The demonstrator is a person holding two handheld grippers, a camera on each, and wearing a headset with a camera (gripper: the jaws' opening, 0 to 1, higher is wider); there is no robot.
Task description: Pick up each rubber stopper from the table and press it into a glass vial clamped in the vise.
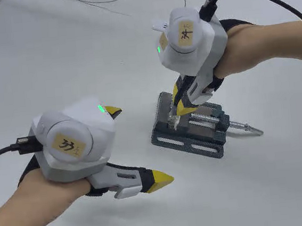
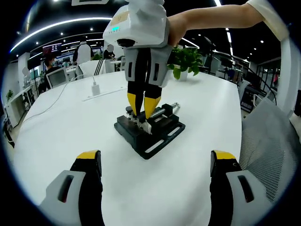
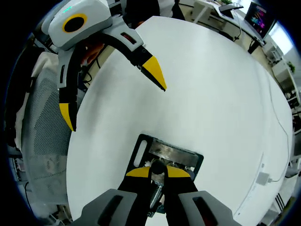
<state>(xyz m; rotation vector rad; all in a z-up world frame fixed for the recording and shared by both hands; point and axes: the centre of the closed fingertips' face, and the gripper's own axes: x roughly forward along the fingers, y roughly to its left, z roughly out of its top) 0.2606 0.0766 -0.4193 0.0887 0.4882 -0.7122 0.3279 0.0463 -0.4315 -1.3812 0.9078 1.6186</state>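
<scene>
Rubber stopper [image 3: 157, 167], dark and round, pinched by right gripper [image 2: 143, 107] over black vise [image 1: 188, 141]; left gripper [image 2: 156, 157] wide.

The right gripper [image 3: 158, 172] pinches a dark stopper [image 3: 158, 166] over the vise [image 3: 141, 147] on a white table [image 3: 221, 94]. Beyond it, the left gripper [image 3: 115, 101] hangs with jaws wide apart.

Three views on one vise [image 1: 191, 126]
We look down from overhead; right gripper view sits close above, left gripper view low, farther back.
</scene>
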